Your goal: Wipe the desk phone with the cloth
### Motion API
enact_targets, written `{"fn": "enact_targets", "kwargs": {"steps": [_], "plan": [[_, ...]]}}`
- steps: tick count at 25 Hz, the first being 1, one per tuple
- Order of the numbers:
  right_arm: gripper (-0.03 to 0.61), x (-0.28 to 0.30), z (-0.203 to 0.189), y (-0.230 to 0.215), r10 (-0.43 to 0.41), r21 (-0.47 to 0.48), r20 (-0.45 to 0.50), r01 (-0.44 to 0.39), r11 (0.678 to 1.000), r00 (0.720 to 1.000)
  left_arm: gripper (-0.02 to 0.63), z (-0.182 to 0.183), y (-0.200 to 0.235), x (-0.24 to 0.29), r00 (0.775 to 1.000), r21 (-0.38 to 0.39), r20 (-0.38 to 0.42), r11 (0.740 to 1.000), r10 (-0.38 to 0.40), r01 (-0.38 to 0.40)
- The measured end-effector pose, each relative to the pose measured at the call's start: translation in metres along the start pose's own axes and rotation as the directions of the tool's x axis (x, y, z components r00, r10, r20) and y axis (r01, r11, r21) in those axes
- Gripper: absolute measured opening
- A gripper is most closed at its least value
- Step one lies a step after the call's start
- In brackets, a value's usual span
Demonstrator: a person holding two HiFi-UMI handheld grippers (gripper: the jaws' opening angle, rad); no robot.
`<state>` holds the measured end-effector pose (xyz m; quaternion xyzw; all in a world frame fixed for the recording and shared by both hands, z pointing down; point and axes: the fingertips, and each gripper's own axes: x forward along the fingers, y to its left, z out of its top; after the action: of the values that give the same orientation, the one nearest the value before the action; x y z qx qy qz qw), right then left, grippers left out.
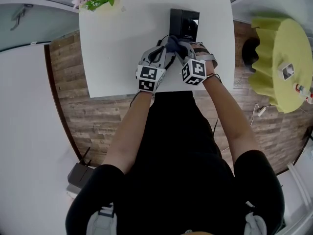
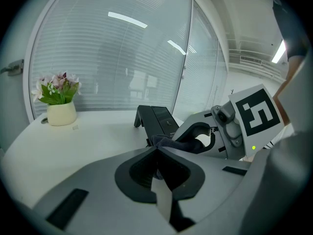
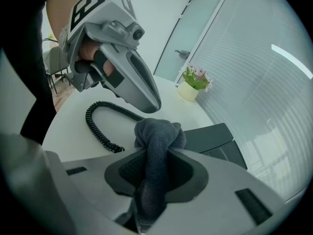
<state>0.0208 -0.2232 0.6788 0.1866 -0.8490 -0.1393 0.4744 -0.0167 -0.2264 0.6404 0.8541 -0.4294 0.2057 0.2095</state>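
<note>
The right tongs (image 3: 155, 153) squeeze the soft, floppy cloth (image 3: 159, 133) mid-bunch, a good hold, right by the desk phone (image 1: 184, 24) on the desk (image 1: 122, 48). The left tongs (image 2: 157, 151) are pressed together.

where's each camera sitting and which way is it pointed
Head view: on the person's head, facing steeply down at the table, desk phone, left tool and right tool; forearms show.
Left gripper view: on the left tool, facing along its shut jaws at the phone and flower pot; right tool alongside.
Right gripper view: on the right tool, jaws shut on the cloth; left tool and the hand holding it show.
Shared: both gripper views catch phone and flower pot.
</note>
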Motion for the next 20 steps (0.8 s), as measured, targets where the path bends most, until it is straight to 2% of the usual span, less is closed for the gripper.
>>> {"fn": "enact_targets", "kwargs": {"steps": [8,12,20], "plan": [[0.112,-0.002,-0.003,0.023,0.049,0.006,-0.013,-0.049,0.999,0.999,0.011,-0.002,-0.009,-0.01,1.0,0.014,0.0,1.0,-0.016,0.016],[0.112,-0.014,0.004,0.017,0.042,0.097,0.029,-0.044,0.994,0.999,0.011,0.001,-0.013,-0.018,1.0,0.025,0.01,0.999,-0.025,0.024],[0.112,-0.082,0.039,-0.026,-0.064,0.221,0.143,0.032,0.975,0.988,0.011,0.072,-0.028,-0.057,0.99,0.114,0.125,0.992,-0.064,0.05]]}}
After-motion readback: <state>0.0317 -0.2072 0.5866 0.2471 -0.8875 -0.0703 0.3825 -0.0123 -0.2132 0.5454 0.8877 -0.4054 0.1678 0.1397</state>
